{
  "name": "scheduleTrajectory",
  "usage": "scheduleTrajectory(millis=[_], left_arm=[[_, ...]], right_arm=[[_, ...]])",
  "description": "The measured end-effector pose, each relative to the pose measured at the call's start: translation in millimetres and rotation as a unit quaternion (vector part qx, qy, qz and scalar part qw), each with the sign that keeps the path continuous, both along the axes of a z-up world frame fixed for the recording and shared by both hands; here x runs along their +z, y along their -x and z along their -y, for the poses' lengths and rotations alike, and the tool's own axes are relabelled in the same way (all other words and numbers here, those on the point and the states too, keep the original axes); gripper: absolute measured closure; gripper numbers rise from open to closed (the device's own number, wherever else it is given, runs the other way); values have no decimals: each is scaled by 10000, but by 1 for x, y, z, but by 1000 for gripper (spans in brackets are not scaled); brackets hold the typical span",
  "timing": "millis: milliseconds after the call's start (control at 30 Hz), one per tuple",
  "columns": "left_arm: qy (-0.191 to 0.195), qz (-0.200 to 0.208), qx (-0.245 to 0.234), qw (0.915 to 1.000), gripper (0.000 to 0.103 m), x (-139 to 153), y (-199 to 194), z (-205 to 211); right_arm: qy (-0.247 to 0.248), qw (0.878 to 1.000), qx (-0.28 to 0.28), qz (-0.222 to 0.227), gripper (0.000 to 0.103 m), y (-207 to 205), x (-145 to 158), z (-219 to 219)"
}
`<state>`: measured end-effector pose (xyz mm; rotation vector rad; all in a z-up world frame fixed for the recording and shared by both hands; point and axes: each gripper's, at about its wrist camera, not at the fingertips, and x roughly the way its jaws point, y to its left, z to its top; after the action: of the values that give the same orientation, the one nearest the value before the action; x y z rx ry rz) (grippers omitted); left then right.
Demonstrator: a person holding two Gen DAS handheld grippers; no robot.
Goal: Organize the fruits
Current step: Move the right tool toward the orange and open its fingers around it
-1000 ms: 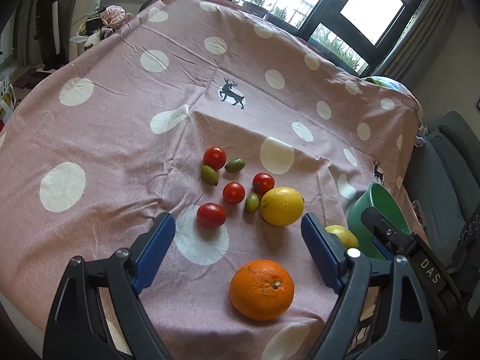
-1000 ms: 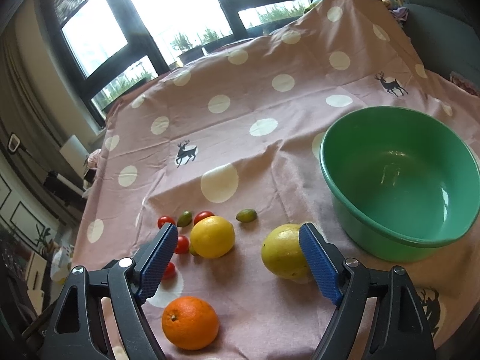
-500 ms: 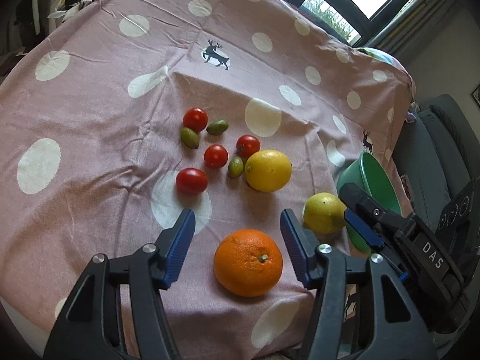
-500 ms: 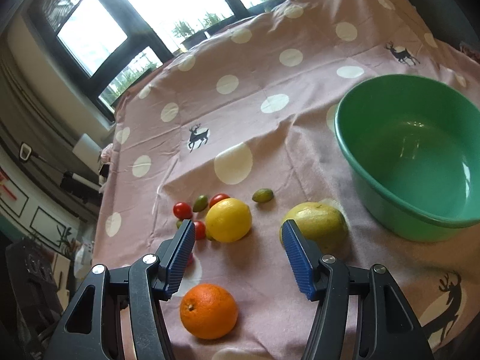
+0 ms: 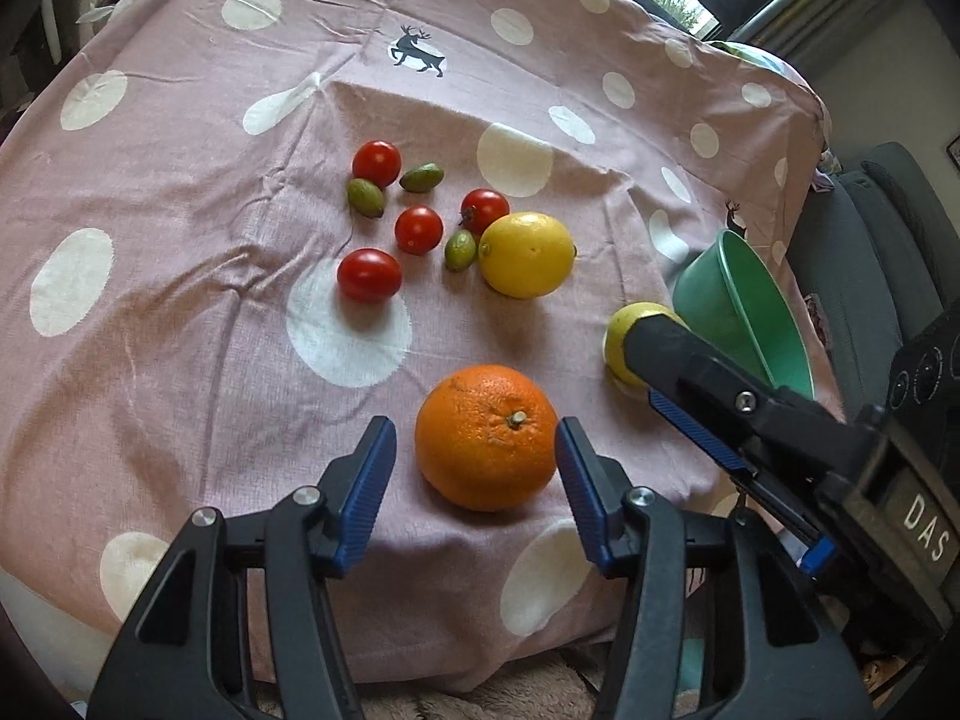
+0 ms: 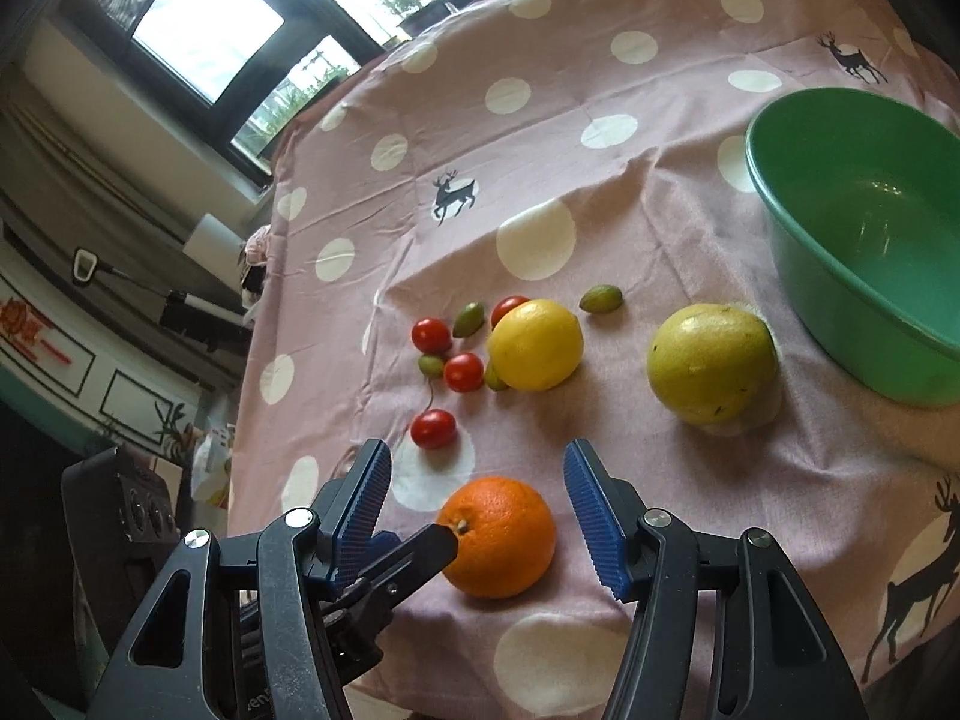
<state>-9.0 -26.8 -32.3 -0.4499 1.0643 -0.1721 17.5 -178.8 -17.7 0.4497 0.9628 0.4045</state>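
Cloth: pink tablecloth with white dots and deer prints.
Tomatoes: red tomatoes and small green fruits, left of the lemon.
Left gripper: jaws have just been closing, half apart, straddling the orange without gripping.
Right gripper: also just narrowed, nothing held; orange below it.
Far right: greenish fruit beside the green bowl.

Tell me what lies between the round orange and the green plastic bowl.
In the right wrist view, only bare pink dotted cloth lies between the round orange and the green plastic bowl; the large yellow-green citrus sits just off that line, beside the bowl.
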Motion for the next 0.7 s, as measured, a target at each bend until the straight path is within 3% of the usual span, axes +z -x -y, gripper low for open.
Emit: scheduleTrajectory(millis=[300,700], left_arm=[[-395,-212,47,9990,49,-5,2,12],[-125,-215,-191,9995,49,-9,2,13]], right_arm=[[86,9990,27,-436,41,2,-11,-8],[-150,9977,70,-655,41,-2,-19,-13]])
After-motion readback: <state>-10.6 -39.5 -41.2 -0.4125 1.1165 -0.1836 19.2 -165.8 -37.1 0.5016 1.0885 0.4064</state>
